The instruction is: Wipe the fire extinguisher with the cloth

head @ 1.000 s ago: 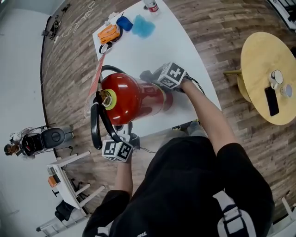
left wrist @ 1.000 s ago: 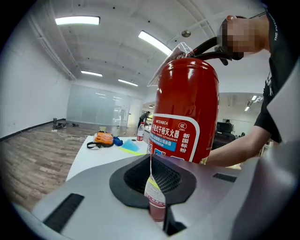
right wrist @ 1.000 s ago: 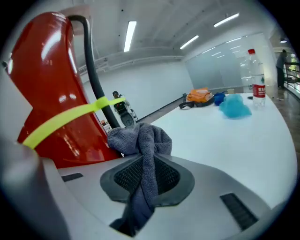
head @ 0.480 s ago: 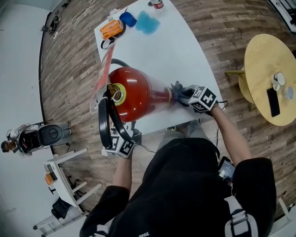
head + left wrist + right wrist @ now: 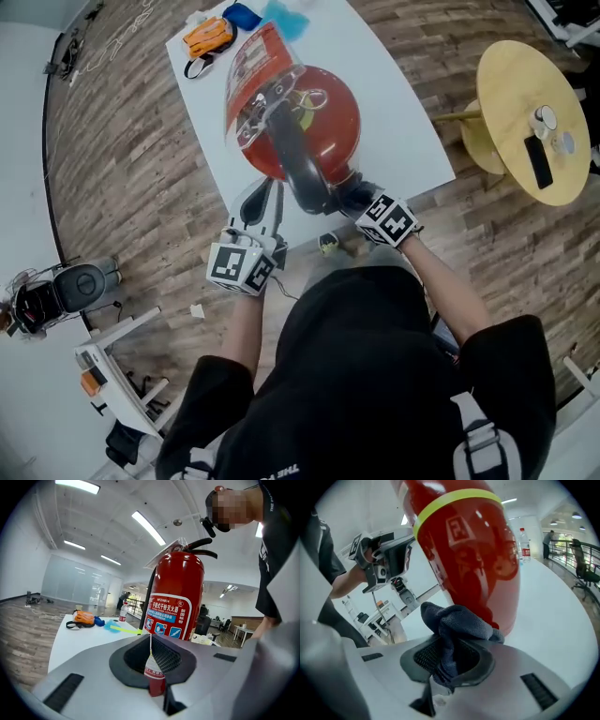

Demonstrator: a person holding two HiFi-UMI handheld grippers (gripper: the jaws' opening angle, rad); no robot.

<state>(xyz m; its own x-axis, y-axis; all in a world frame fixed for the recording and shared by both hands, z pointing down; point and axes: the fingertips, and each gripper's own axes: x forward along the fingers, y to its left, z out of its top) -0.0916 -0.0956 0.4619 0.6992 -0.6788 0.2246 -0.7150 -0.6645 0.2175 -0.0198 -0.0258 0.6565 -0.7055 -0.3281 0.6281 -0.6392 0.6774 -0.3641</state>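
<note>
A red fire extinguisher [image 5: 314, 112] stands upright on the white table [image 5: 403, 122], seen from above with its black hose and handle on top. My right gripper [image 5: 361, 208] is shut on a dark grey cloth [image 5: 457, 625], and the cloth presses against the low part of the red body [image 5: 464, 550] on the side nearest me. My left gripper [image 5: 262, 202] sits at the table's near edge, left of the extinguisher. Its jaws [image 5: 156, 686] are shut on a small red tag [image 5: 153, 672] that hangs on a string from the extinguisher [image 5: 178, 597].
At the table's far end lie an orange strap bundle [image 5: 206, 39], a blue item [image 5: 242, 16] and a light blue cloth [image 5: 286, 14]. A round yellow table [image 5: 511, 141] with a phone stands to the right. A chair [image 5: 75, 281] and a white rack [image 5: 112, 366] stand at the left.
My right gripper has swept the cloth round the extinguisher's lower body, from the far right side to the near side. The left gripper stayed at the near edge. The head view has shifted.
</note>
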